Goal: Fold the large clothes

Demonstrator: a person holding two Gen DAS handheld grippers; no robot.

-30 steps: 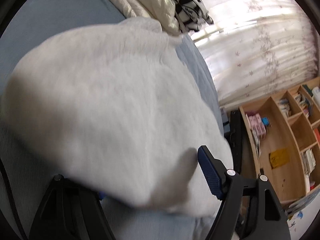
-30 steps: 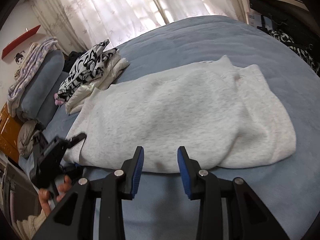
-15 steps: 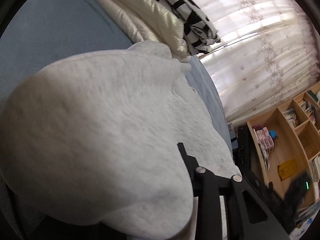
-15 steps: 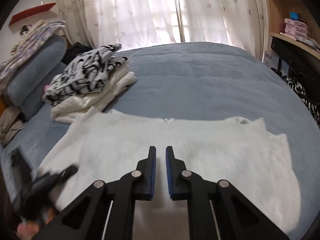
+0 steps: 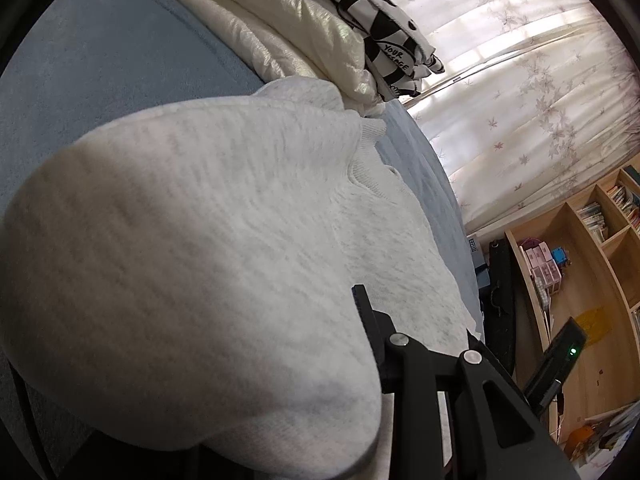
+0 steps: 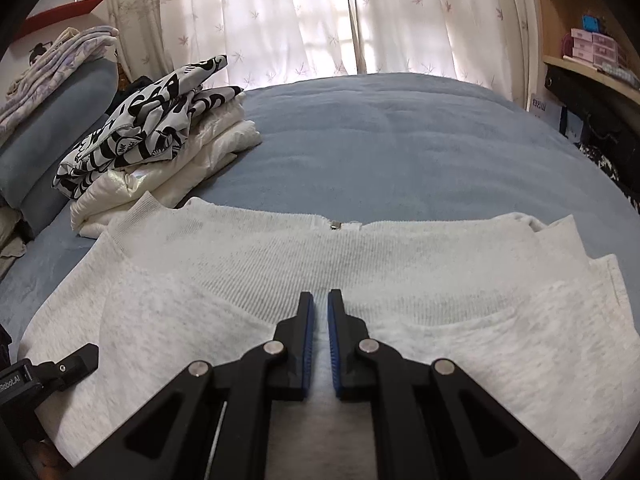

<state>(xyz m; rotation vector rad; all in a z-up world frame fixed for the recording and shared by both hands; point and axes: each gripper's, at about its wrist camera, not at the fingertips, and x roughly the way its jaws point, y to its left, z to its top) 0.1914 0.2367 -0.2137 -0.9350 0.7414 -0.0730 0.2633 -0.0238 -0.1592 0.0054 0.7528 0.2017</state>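
I hold the right gripper (image 6: 319, 344) low over the light grey sweatshirt (image 6: 360, 280), which lies spread across the blue bedspread (image 6: 400, 140) with its ribbed hem band turned toward the window. The jaws of this gripper are closing: the blue pads (image 6: 307, 344) stand nearly parallel with only a narrow gap, and a thin ridge of the sweatshirt fabric sits in that gap, so I read it as pinched, though the contact itself is partly hidden by the fingers. In the left wrist view the left gripper (image 5: 352, 344) is mostly buried: a thick bulge of the same sweatshirt (image 5: 200, 240) drapes over it, and I see only the right-hand black finger (image 5: 366, 312) pressed against the cloth. The opposite finger is covered, so I judge the jaws narrow and clamped on the fabric fold. From the right wrist view, the body of the left gripper (image 6: 48, 368) sits at the near left edge of the garment. A folded stack lies just beyond the sweatshirt's left corner, touching or nearly touching it: a cream quilted jacket (image 6: 172, 164) beneath a black-and-white patterned garment (image 6: 140, 128). Sheer curtains (image 6: 320, 20) with a leaf print hang behind the bed, and a wooden bookshelf (image 5: 592, 264) stands at the right side
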